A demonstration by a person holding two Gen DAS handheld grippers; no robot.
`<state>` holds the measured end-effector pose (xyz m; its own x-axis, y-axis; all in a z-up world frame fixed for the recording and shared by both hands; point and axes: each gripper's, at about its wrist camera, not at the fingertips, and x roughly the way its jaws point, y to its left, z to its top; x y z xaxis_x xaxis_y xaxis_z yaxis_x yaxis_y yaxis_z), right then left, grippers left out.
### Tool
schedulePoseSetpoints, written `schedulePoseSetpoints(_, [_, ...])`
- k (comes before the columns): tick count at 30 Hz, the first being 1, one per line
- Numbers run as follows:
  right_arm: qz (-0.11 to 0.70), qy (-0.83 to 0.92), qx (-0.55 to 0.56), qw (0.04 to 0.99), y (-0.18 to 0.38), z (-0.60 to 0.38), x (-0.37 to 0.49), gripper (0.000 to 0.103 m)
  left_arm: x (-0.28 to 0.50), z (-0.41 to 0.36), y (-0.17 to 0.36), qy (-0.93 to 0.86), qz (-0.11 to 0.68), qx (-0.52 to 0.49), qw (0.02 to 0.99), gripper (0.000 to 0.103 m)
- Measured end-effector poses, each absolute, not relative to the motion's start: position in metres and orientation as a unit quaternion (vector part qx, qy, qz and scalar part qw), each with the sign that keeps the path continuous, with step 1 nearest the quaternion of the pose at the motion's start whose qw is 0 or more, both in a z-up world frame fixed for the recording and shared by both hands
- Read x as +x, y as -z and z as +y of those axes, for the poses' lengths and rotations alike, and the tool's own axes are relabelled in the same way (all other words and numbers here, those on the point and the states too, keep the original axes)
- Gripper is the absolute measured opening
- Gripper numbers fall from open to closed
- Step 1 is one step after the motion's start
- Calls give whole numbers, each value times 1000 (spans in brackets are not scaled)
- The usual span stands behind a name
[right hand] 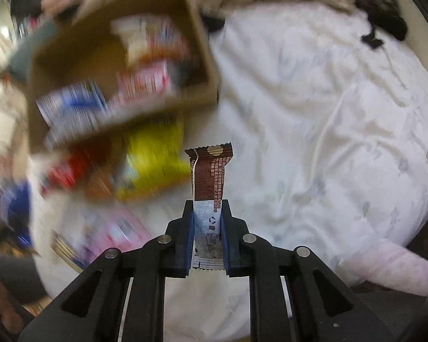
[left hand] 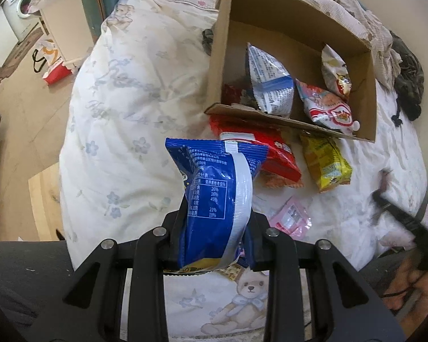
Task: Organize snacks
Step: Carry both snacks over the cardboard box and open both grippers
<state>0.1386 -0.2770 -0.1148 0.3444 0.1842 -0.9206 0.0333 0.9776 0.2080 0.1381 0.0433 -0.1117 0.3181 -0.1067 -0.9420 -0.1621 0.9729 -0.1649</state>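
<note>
In the left wrist view, the left gripper point(left hand: 215, 228) at the bottom centre clamps a blue snack bag point(left hand: 216, 196) with a white seam strip; the bag stands up out of the narrow jaws toward the middle of the frame. Behind it, in the upper right, an open cardboard box point(left hand: 368, 91) lies on a white floral duvet point(left hand: 122, 131) and holds a white and blue packet point(left hand: 268, 85), a red and white packet point(left hand: 325, 108) and a pale packet point(left hand: 335, 71). Just below the box's front flap, a red packet point(left hand: 279, 156) and a yellow packet point(left hand: 325, 162) lie on the duvet, with a pink sachet point(left hand: 292, 218) lower down, right of the blue bag.

In the right wrist view, the right gripper point(right hand: 207, 211) at the bottom centre is closed tight on a slim brown and white snack bar point(right hand: 207, 179), which stands upright between the 2 fingers. The box in the upper left is motion-blurred.
</note>
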Motion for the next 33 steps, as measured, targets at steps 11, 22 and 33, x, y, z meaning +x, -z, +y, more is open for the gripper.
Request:
schedulePoseSetpoints(11, [434,-97,175,878,54,-290,148,17,134,45,106,-27,559,-110,822,27])
schedulePoseSetpoints(22, [427,-119,196,875,51,-285,151,17,133,31,86,-11,511,-89,855,27])
schedulePoseSetpoints(33, [407,-153,224,872,39,-283,158,17,149,18,56,29,465,-82,881,27])
